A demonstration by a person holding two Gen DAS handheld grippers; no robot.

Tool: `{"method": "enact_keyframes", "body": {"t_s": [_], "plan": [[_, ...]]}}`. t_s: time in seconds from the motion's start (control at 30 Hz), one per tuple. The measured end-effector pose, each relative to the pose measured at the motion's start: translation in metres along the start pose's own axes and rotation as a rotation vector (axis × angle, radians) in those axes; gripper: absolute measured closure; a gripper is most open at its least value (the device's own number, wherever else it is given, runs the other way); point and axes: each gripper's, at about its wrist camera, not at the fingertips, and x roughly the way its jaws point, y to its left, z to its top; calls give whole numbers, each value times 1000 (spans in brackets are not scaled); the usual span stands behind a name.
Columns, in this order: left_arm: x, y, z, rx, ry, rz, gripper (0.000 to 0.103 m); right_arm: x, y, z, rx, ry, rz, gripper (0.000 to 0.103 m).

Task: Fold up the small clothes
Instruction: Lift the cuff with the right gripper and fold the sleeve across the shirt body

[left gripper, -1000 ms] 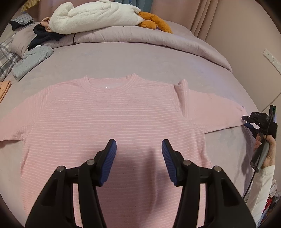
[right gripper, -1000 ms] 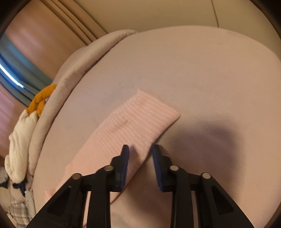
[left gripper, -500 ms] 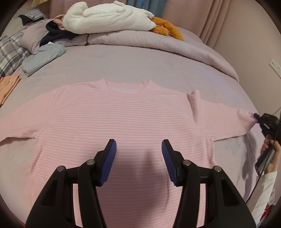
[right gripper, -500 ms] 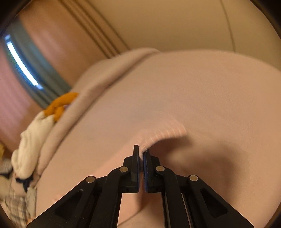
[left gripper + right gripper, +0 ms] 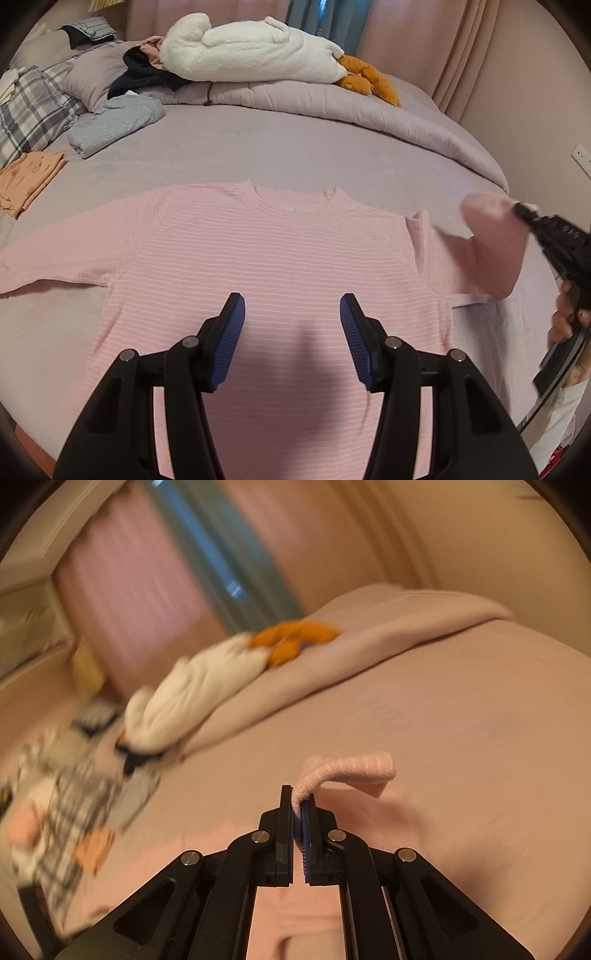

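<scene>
Pink sweater (image 5: 266, 254) with thin white stripes; lilac bed (image 5: 280, 147). Checked grey pillow (image 5: 29, 110); white-and-orange plush toy (image 5: 258, 55).

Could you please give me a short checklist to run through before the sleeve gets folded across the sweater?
1. Right gripper shut on the sleeve cuff: ok.
2. Sleeve lifted off the bed: ok.
3. Sweater body lying flat, neckline away from the camera: ok.
4. Left gripper open over the body, holding nothing: ok.
5. Other sleeve spread flat: ok.
6. Lower hem straight: cannot tell, hidden.
</scene>
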Motion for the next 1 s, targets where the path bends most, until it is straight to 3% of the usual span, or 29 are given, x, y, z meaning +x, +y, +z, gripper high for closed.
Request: {"method": "enact_keyframes", "body": {"t_s": [0.2, 0.33, 0.47, 0.63, 0.8, 0.83, 0.93, 1.0], "plan": [[-5, 19, -5, -50, 4, 19, 50, 38, 40, -34, -126, 191, 75, 97], [-5, 27, -9, -57, 19, 32, 50, 60, 59, -59, -223, 315, 50, 97], [-2, 31, -10, -73, 33, 29, 50, 76, 65, -73, -238, 427, 65, 97], [2, 27, -12, -55, 52, 30, 49, 78, 61, -76, -228, 483, 47, 97], [5, 18, -7, -44, 63, 11, 49, 59, 55, -65, -193, 455, 73, 94], [6, 13, -4, -38, 66, -1, 49, 55, 56, -62, -187, 437, 78, 88], [7, -1, 2, -16, 63, -28, 48, 41, 51, -53, -164, 376, 102, 54], [7, -14, 5, 11, 57, -50, 46, 33, 47, -49, -149, 344, 105, 50]]}}
